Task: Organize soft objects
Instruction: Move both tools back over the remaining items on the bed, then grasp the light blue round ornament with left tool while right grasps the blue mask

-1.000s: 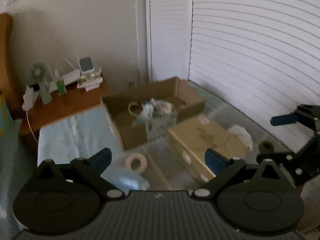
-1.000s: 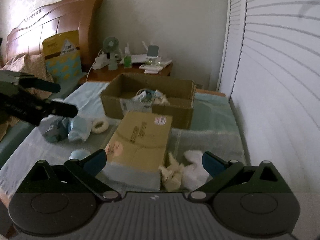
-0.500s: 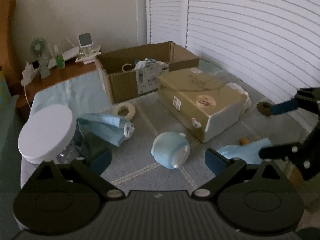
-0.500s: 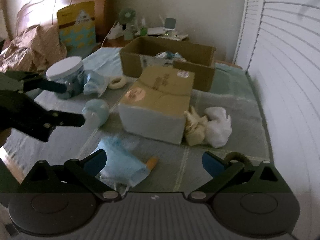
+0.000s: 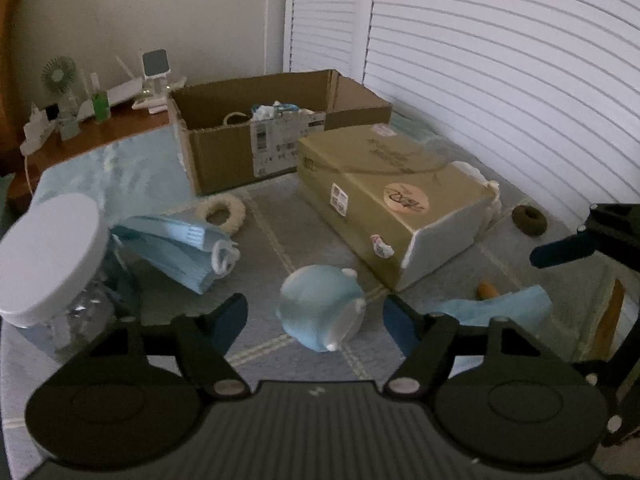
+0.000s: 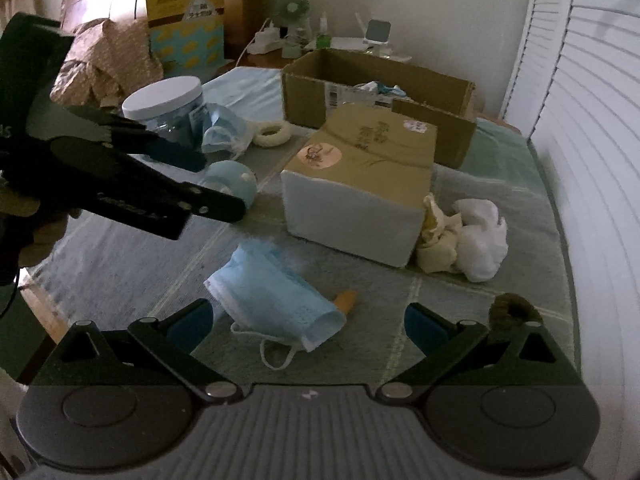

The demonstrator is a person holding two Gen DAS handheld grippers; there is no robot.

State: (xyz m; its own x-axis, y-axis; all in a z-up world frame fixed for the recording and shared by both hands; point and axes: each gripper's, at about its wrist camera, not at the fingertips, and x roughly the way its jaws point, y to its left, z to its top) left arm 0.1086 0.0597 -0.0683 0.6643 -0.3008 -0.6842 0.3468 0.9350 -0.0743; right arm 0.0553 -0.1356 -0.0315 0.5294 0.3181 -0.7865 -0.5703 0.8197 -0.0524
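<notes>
Before you a pale green blanket (image 6: 472,184) spreads beside slatted white doors (image 5: 500,60), carrying an open cardboard box (image 5: 224,152) and a closed box (image 5: 400,184). Your left gripper (image 5: 316,314) is closing around the blue plush ball (image 5: 320,304) without touching it, while your right gripper (image 6: 306,322) gapes, unclenched, over the face mask (image 6: 276,296).

Pale blue plush (image 5: 320,312), blue mask (image 6: 276,300) (white loops), white-lidded jar (image 5: 48,248)

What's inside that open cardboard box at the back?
In the open cardboard box: a crumpled white and blue bundle and a pale ring. The box walls hide anything lower down.
</notes>
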